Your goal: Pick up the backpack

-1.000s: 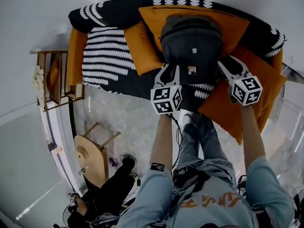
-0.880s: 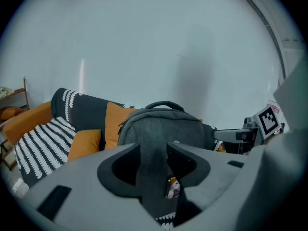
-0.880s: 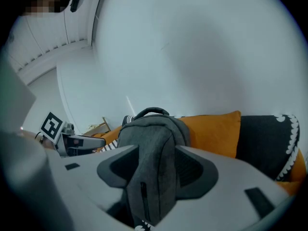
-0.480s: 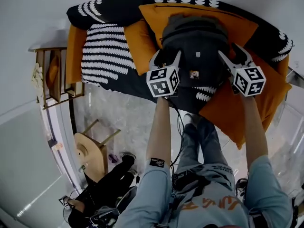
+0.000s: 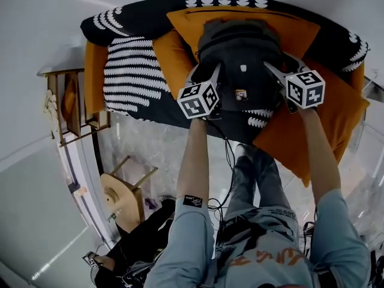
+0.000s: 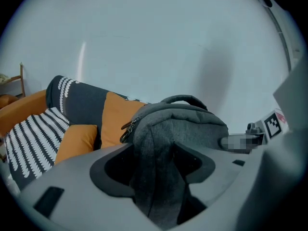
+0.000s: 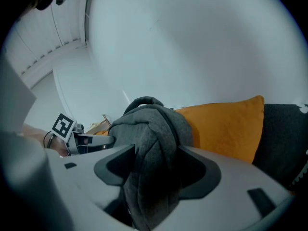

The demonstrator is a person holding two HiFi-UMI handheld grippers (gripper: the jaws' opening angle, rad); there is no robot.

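Note:
A dark grey backpack stands upright on the sofa, leaning on an orange cushion. My left gripper is at its left side and my right gripper at its right side. In the left gripper view the backpack has a fold of side fabric lying in the gap of the gripper; these jaws have just been opening wide, then easing in slightly. In the right gripper view a bunched fold of the backpack sits inside the gripper, whose jaws have just been opening. Neither pair visibly squeezes the fabric.
The sofa is black with white patterns. A second orange cushion lies to the right of the backpack. A wooden shelf stands left of the sofa, a wooden stool on the floor. A person sits low at the left.
Both grippers have moved forward from the backpack's front lower edge to its two sides, and both pairs of jaws stand wider apart than before.

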